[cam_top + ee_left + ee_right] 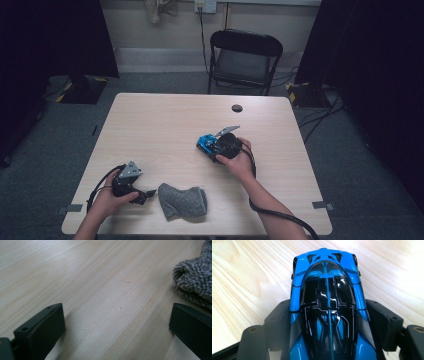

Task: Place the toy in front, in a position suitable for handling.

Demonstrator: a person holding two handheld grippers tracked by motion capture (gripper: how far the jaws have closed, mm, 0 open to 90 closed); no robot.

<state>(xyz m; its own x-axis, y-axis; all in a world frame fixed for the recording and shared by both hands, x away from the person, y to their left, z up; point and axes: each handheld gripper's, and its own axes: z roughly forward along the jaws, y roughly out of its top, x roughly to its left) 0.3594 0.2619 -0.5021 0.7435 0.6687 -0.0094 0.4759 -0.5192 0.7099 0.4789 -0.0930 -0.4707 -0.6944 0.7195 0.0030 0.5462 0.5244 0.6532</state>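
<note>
— Looking at the blue toy car (328, 312), is it gripped or just sitting there?

— Gripped. In the right gripper view the two black jaws press against its flanks, one on each side, and its nose sticks out past them over the wood. The right gripper (209, 143) has it near the middle of the table (165, 115), a little toward four o'clock of centre.

— And the hand behind it?

— The right hand (237, 157) wraps the gripper's body, cable trailing back along the forearm.

— What's the other one doing?

— The left gripper (145, 194) sits low at about seven o'clock on the tabletop, jaws spread wide with only bare wood between them. The grey fleecy cloth (182, 201) lies crumpled just beside it, at its three o'clock, close to one jaw tip.

— Anything further out?

— A black folding chair (245, 57) beyond the far edge, at twelve.
</note>
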